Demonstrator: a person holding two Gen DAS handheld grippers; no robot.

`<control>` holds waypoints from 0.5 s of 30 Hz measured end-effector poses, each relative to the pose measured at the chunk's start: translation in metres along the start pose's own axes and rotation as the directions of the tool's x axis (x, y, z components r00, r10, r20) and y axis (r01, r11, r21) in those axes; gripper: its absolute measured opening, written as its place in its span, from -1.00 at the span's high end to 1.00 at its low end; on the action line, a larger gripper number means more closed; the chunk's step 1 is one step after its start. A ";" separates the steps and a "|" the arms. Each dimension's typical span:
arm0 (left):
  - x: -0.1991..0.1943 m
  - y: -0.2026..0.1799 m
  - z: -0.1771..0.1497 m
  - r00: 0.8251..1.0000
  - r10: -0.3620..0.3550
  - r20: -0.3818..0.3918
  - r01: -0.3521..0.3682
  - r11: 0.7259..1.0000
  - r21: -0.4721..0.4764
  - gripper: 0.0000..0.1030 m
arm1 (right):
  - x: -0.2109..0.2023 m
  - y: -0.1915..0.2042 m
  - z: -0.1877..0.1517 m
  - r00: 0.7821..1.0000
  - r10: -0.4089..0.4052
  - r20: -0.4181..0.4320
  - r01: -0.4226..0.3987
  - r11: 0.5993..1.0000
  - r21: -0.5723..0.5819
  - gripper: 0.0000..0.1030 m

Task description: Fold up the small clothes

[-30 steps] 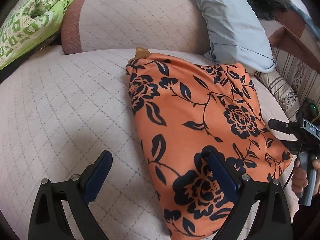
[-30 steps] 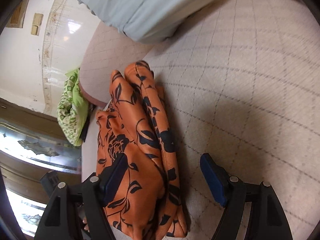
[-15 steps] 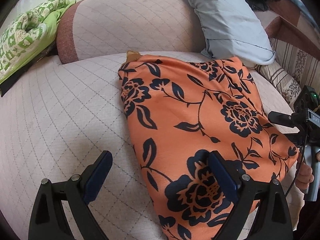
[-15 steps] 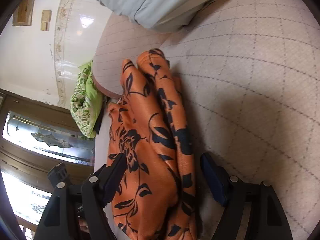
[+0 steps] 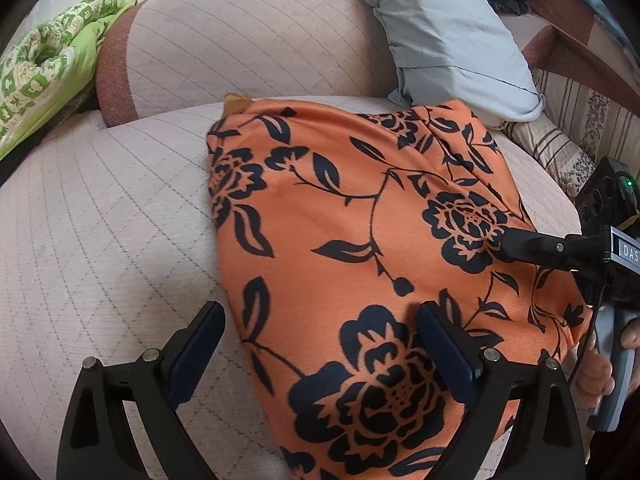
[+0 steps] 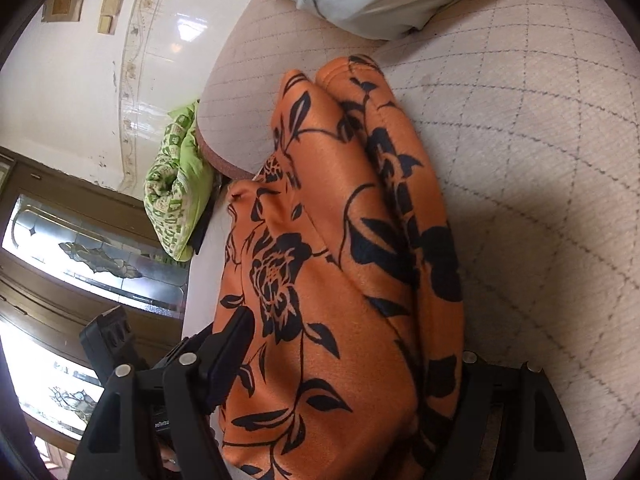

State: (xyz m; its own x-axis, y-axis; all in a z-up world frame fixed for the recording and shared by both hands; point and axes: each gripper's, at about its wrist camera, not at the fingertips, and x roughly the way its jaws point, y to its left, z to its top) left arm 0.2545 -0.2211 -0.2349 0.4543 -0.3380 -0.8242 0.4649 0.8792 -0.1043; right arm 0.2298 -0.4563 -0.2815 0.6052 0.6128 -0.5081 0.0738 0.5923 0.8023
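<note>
An orange garment with black flowers (image 5: pixel 360 240) lies folded on the pale quilted sofa seat (image 5: pixel 100 220). My left gripper (image 5: pixel 320 356) is open over its near left edge, the right finger above the cloth and the left finger above the seat. My right gripper (image 6: pixel 344 364) is open and straddles the layered right edge of the garment (image 6: pixel 340 260); its right finger is hidden behind the cloth. In the left wrist view the right gripper's upper finger (image 5: pixel 536 246) lies on top of the garment.
A light blue pillow (image 5: pixel 448 36) leans at the back right, with a striped cushion (image 5: pixel 560 148) beside it. A green patterned blanket (image 5: pixel 44 64) lies at the far left past the sofa armrest (image 5: pixel 240 44). A glass door (image 6: pixel 80 248) shows behind.
My right gripper has slid further onto the garment's right edge, so the cloth now fills the gap between its fingers. My left gripper has moved slightly forward and stays open.
</note>
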 end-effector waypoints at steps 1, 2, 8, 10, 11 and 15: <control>0.001 0.000 -0.001 1.000 -0.011 0.000 0.011 1.000 -0.001 -0.88 | 0.002 0.001 -0.001 1.000 0.010 -0.002 -0.010 1.000 0.007 -0.43; 0.002 -0.002 -0.001 1.000 -0.017 0.004 0.017 1.000 -0.002 -0.88 | 0.003 0.001 -0.002 1.000 0.024 -0.003 -0.024 1.000 0.020 -0.34; -0.005 0.007 -0.006 0.998 -0.051 0.046 0.052 0.998 -0.018 -0.14 | 0.008 0.004 -0.010 0.999 0.052 0.004 -0.052 0.994 0.094 0.05; -0.010 0.014 -0.005 0.996 -0.065 0.054 0.067 0.997 -0.043 0.16 | 0.007 0.014 -0.013 0.999 0.040 0.017 -0.042 0.995 0.089 0.10; -0.013 0.017 -0.005 0.995 -0.076 0.058 0.080 0.995 -0.057 0.31 | 0.006 0.019 -0.015 0.999 0.039 0.024 -0.041 0.996 0.082 0.13; -0.037 0.027 -0.008 0.992 -0.092 0.083 0.098 0.993 -0.068 0.46 | -0.004 0.050 -0.027 0.996 0.067 0.056 -0.070 0.996 0.056 0.21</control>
State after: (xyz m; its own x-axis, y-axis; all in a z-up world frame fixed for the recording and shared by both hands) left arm 0.2442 -0.1822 -0.2114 0.4709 -0.4444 -0.7620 0.4546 0.8626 -0.2221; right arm 0.2095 -0.4154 -0.2476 0.6521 0.6208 -0.4351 0.0759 0.5176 0.8522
